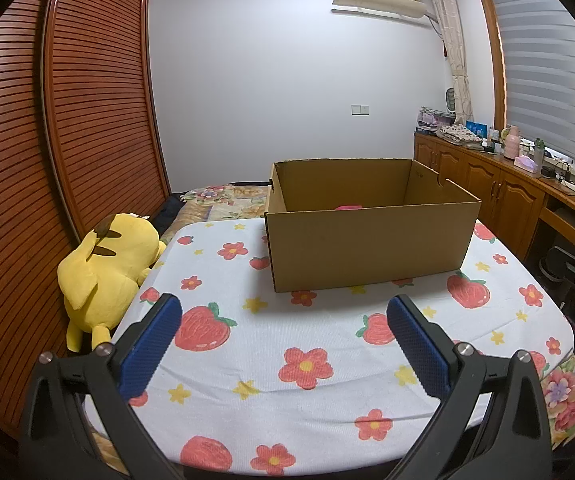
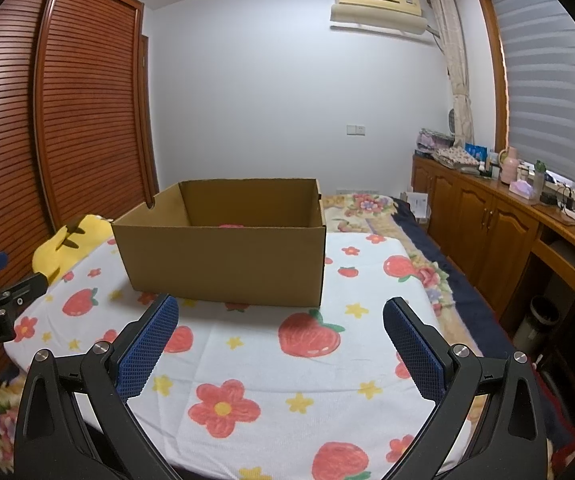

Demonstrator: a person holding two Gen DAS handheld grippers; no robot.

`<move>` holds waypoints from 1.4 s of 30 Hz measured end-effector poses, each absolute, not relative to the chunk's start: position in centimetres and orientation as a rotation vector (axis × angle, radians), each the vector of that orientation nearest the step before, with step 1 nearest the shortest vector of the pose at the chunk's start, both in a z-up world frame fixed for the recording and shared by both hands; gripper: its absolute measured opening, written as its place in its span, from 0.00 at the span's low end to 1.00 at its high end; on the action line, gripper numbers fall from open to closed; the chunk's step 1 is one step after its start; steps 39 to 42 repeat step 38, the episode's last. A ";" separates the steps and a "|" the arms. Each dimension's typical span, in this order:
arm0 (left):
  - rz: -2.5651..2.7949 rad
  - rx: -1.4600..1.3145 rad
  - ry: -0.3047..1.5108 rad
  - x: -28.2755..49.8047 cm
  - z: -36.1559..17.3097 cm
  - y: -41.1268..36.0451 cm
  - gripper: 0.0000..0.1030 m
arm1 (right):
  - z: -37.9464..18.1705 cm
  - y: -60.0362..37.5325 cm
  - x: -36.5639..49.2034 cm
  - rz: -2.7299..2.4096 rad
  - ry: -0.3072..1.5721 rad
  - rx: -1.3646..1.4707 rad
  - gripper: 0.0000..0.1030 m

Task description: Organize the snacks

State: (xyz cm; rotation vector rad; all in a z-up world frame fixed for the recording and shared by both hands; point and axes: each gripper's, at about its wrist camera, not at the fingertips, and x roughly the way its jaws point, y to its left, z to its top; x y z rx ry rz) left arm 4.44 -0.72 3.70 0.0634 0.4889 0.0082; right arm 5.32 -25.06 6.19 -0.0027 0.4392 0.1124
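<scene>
An open brown cardboard box (image 1: 367,248) stands on a table covered with a white strawberry-and-flower cloth (image 1: 287,340). A bit of a pink item (image 1: 348,207) shows over its near wall; the rest of the inside is hidden. The box also shows in the right wrist view (image 2: 227,264), with the same pink item (image 2: 231,225) inside. My left gripper (image 1: 283,312) is open and empty, above the cloth in front of the box. My right gripper (image 2: 281,314) is open and empty, also short of the box. The left gripper's body shows at the right view's left edge (image 2: 3,300).
A yellow plush toy (image 1: 107,276) lies at the table's left edge against a slatted wooden wardrobe (image 1: 47,160). A bed with a floral quilt (image 2: 371,204) lies behind the table. Wooden cabinets with clutter on top (image 2: 499,216) run along the right wall.
</scene>
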 end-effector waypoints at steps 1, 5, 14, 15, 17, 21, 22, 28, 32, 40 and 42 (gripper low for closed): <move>0.009 0.063 0.488 4.4 3.7 -0.7 1.00 | 6.2 -25.1 5.3 0.113 0.439 -0.004 1.00; 0.008 0.064 0.488 4.4 3.7 -0.7 1.00 | 6.1 -25.1 5.3 0.112 0.439 -0.001 1.00; 0.009 0.064 0.488 4.5 3.7 -0.8 1.00 | 6.0 -25.1 5.2 0.112 0.438 0.001 1.00; 0.008 0.064 0.488 4.5 3.7 -0.8 1.00 | 6.0 -25.1 5.2 0.111 0.438 0.000 1.00; 0.009 0.065 0.487 4.5 3.7 -0.8 1.00 | 6.0 -25.1 5.2 0.110 0.437 0.000 1.00; 0.009 0.064 0.487 4.5 3.7 -0.8 1.00 | 6.0 -25.2 5.2 0.111 0.437 0.000 1.00; 0.009 0.064 0.487 4.4 3.7 -0.8 1.00 | 6.0 -25.2 5.2 0.111 0.438 0.001 1.00; 0.007 0.066 0.485 4.6 3.8 -0.9 1.00 | 6.0 -25.2 5.2 0.112 0.437 0.001 1.00; 0.008 0.066 0.484 4.6 3.8 -0.8 1.00 | 6.0 -25.2 5.2 0.111 0.436 0.001 1.00; 0.010 0.069 0.483 4.7 3.8 -0.8 1.00 | 6.0 -25.2 5.3 0.112 0.437 0.004 1.00; 0.010 0.069 0.483 4.7 3.8 -0.8 1.00 | 6.0 -25.2 5.3 0.112 0.437 0.004 1.00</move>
